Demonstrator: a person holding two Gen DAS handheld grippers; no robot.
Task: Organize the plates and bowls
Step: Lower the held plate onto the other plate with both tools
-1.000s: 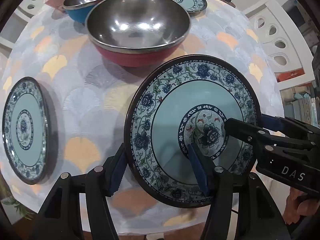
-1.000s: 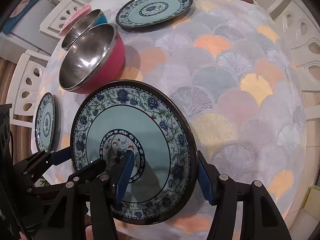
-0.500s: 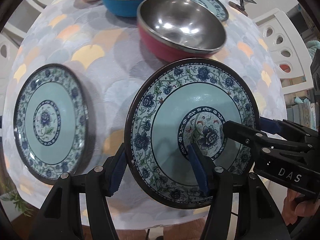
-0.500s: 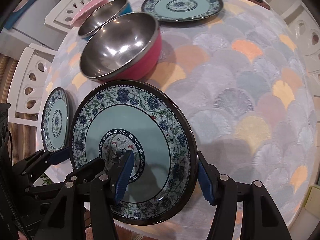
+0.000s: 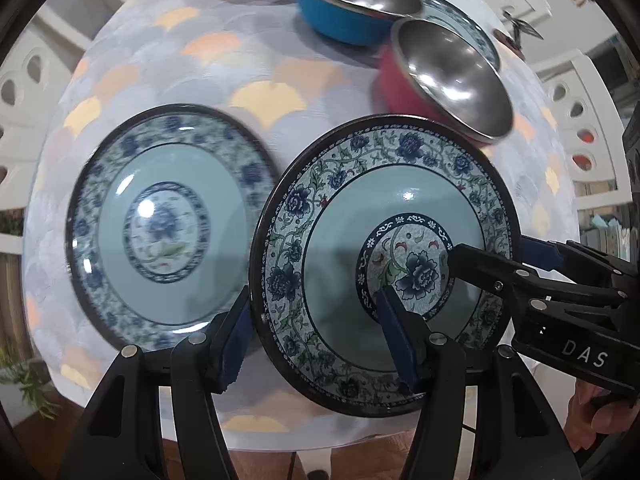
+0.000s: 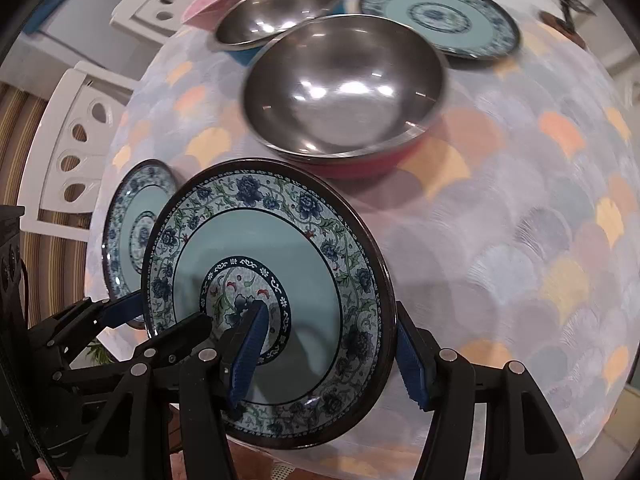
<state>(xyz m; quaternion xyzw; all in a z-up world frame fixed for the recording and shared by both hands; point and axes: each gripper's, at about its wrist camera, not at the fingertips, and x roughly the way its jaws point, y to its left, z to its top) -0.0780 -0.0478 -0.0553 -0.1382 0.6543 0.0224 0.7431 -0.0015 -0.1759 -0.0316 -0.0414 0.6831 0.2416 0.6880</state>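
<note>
Both grippers pinch one blue-floral plate [image 5: 384,264] by opposite rims: the left gripper [image 5: 316,340] has one blue pad on the plate's face and one under its left rim, and the right gripper [image 6: 328,352] clamps the right rim likewise. The plate hangs above the scallop-patterned tablecloth [image 6: 520,220]. Just left of the jaws lies a second floral plate [image 5: 164,224]. Beyond them sit a red-sided steel bowl [image 6: 344,92], a blue-sided steel bowl [image 5: 352,4] and a third plate [image 6: 440,16].

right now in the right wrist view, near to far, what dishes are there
held plate → red bowl → blue bowl, with a far plate off to the right at about the same depth
</note>
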